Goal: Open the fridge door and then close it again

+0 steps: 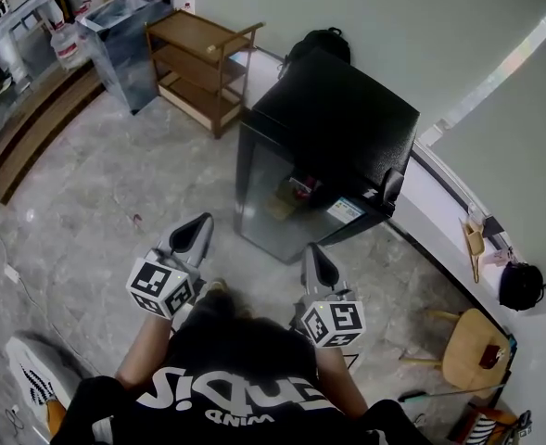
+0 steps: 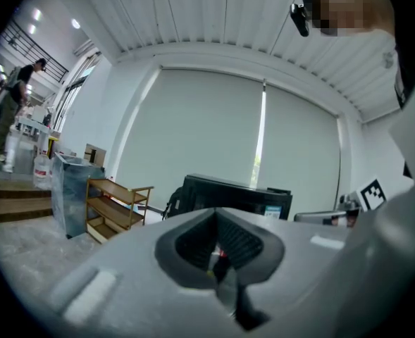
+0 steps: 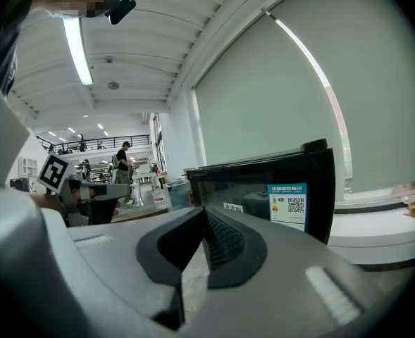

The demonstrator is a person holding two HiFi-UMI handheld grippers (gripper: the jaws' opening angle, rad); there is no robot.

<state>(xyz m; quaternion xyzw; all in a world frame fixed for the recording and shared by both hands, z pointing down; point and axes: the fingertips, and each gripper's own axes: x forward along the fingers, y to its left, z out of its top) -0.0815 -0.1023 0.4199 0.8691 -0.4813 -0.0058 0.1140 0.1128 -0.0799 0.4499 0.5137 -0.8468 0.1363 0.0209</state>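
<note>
Standing on the pale stone floor (image 1: 115, 184), a black fridge (image 1: 333, 128) sits near the wall with its glass door (image 1: 274, 202) shut and facing the person. A blue and white sticker (image 1: 345, 209) shows at the door's upper corner on the right side of the head view, and a few items can be made out dimly behind the glass.

The left gripper (image 1: 198, 225) is held out in front of the person, its jaws pressed together with nothing between them. The right gripper (image 1: 311, 253) is held beside it, also closed and empty. Both point toward the fridge door and stop short of it, touching nothing; the right one is the closer of the two.

A dark backpack (image 1: 321, 40) rests on the floor behind the fridge, against the wall. A wooden shelf (image 1: 198, 63) stands to the left of the fridge, well apart from it, and a round wooden stool (image 1: 472, 346) stands off to the right. In the left gripper view, another person (image 2: 20, 83) stands far off at the edge.
</note>
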